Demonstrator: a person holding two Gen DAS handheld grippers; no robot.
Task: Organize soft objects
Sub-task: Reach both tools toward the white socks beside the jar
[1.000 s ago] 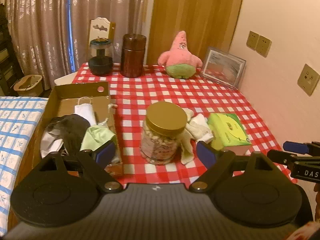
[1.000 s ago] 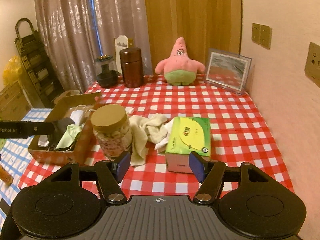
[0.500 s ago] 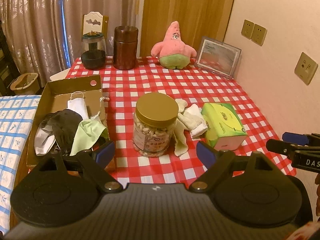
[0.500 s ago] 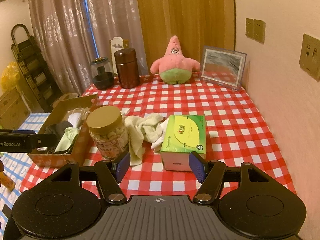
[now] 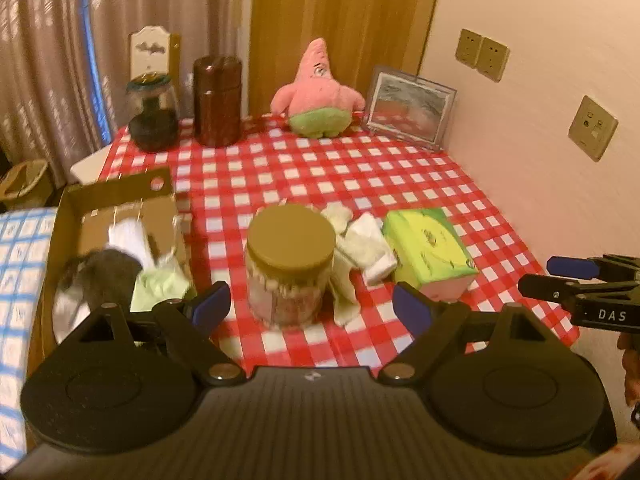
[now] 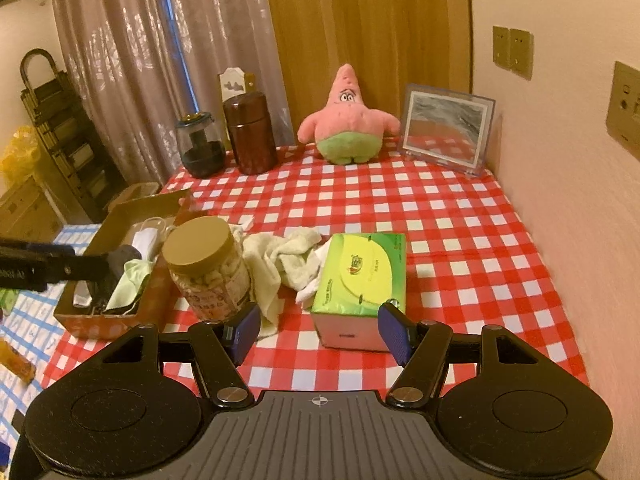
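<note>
Two grippers, both with jaws spread and nothing between the pads: left gripper (image 5: pixel 311 307), wide apart, hovering short of the nut jar; right gripper (image 6: pixel 319 329), spread less widely, hovering short of the tissue box.

Landmark: nut jar (image 6: pixel 207 270), clear plastic, tan screw lid, upright on the red-and-white checked tablecloth (image 6: pixel 452 240).

Soft objects, loose:
- Cream towel (image 6: pixel 280 260), crumpled, lying against the jar on its tissue-box side, one end trailing toward the near table edge.
- White cloth (image 6: pixel 310 290), small, bunched between towel and tissue box, touching both.
- Pink star plush (image 6: pixel 349 120), green shorts, upright, well beyond the jar at the far table edge.

Soft objects, boxed:
- Cardboard box (image 6: pixel 120 316), open-topped, just beside the jar on the side away from the towel. Contents: white face mask (image 6: pixel 146 236), dark cloth (image 5: pixel 108 276), pale green cloth (image 6: pixel 130 284). Left view blurred here.

Other items:
- Tissue box (image 6: pixel 362 276), green and yellow, beyond the towel from the jar.
- Brown canister (image 6: pixel 250 134) and dark glass jar (image 6: pixel 200 146), far behind the nut jar, side by side.
- Picture frame (image 6: pixel 446 130), leaning, beside the plush.
</note>
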